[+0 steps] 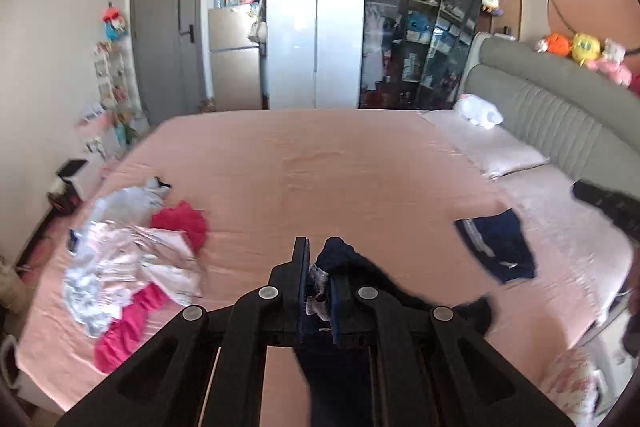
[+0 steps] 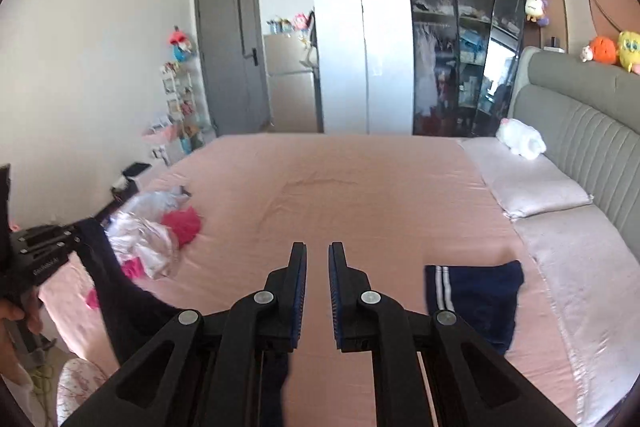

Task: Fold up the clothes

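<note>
Left wrist: left tongs (image 1: pixel 320 267) clamped on limp dark navy garment (image 1: pixel 352 267), hanging above smooth pink bed (image 1: pixel 340 163); crumpled pile (image 1: pixel 136 259) left.

Right wrist: right tongs (image 2: pixel 318 271) slightly parted, empty; folded navy shorts (image 2: pixel 476 295), white-striped, flat on bed.

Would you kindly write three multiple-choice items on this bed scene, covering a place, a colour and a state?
1. Where does the unsorted clothes pile lie on the bed?
A. left side
B. on the pillow
C. by the headboard

2. What colour is the folded shorts side stripe?
A. red
B. white
C. yellow

3. What is the right gripper doing?
A. clamping a shirt
B. open, holding nothing
C. gripping a pillow

Answers: 1 A, the pile sits at the left edge; 2 B, white stripes show on navy; 3 B, a bare gap shows between its fingers.
</note>
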Demonstrator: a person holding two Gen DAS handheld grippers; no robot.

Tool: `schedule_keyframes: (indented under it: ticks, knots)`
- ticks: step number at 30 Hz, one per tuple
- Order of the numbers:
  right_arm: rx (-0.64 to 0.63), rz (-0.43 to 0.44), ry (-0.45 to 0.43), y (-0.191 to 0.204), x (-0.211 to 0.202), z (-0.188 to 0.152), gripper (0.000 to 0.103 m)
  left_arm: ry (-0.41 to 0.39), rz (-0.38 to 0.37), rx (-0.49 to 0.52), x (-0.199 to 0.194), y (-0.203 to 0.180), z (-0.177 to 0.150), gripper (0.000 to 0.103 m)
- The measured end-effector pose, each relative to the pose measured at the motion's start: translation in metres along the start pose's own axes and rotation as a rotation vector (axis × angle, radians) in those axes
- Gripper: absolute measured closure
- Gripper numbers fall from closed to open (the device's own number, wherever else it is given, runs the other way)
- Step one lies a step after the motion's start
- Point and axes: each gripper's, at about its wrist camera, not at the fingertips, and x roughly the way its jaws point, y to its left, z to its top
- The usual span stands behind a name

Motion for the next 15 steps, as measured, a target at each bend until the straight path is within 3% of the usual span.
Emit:
schedule_keyframes:
  ticks: [1, 3, 5, 11, 13, 15]
  knots:
    - [0.024, 0.047, 0.015, -0.003, 0.004, 0.003, 0.094, -0.010, -0.047, -0.007, -0.002, -0.002, 0.004, 0.096]
    - [0.012, 0.110, 0.083, 0.005, 0.014, 0.000, 0.094, -0.018, -0.010, 0.027, -0.001, -0.014, 0.004, 0.096]
    - [-0.019, 0.162, 0.167, 0.019, 0.027, -0.011, 0.093, -0.003, -0.032, 0.022, 0.003, -0.019, 0.000, 0.096]
    - [0.025, 0.349, 0.410, 0.063, 0.085, -0.093, 0.093, -0.012, -0.047, 0.079, -0.008, -0.033, -0.008, 0.096]
    - [0.058, 0.367, 0.453, 0.071, 0.102, -0.110, 0.092, -0.014, -0.039, 0.095, -0.016, -0.034, -0.007, 0.096]
    - [0.103, 0.331, 0.464, 0.072, 0.115, -0.119, 0.087, -0.011, -0.049, 0.090, -0.021, -0.033, -0.007, 0.096]
